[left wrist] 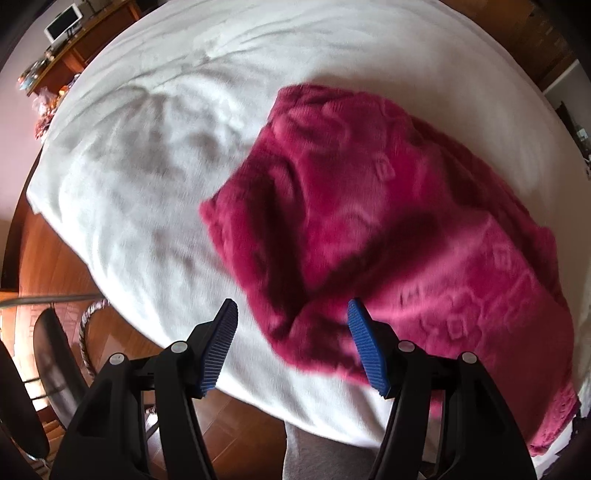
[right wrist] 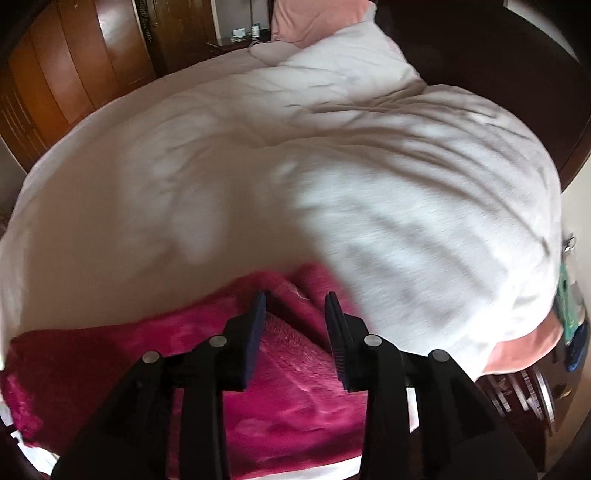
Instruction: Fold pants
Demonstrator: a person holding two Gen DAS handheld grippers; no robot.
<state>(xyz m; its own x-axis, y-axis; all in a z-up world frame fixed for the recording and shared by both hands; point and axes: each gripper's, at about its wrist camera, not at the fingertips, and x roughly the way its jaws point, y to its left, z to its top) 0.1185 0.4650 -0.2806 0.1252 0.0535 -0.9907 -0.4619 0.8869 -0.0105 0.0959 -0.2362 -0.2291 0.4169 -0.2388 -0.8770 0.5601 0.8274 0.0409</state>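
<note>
Pants (left wrist: 388, 221), plush, soft and floppy on the bed (left wrist: 147, 184), want gripping at an edge; left gripper (left wrist: 291, 345) and right gripper (right wrist: 295, 332) hang apart, empty, above them.

Bedroom seen from my two wrist feeds, daylight across a white bed.

In my left view the white duvet (left wrist: 155, 155) fills most of the frame, with reddish wooden floor (left wrist: 48, 258) at lower left and a wooden desk (left wrist: 88, 40) carrying a small white monitor (left wrist: 62, 26) at upper left. A dark chair (left wrist: 55, 362) sits at the bottom left. In my right view a wooden wardrobe (right wrist: 70, 70) stands at upper left, a pink pillow (right wrist: 314, 18) and a white pillow (right wrist: 347, 59) lie at top centre, and a dark headboard (right wrist: 498, 55) curves across the upper right.
</note>
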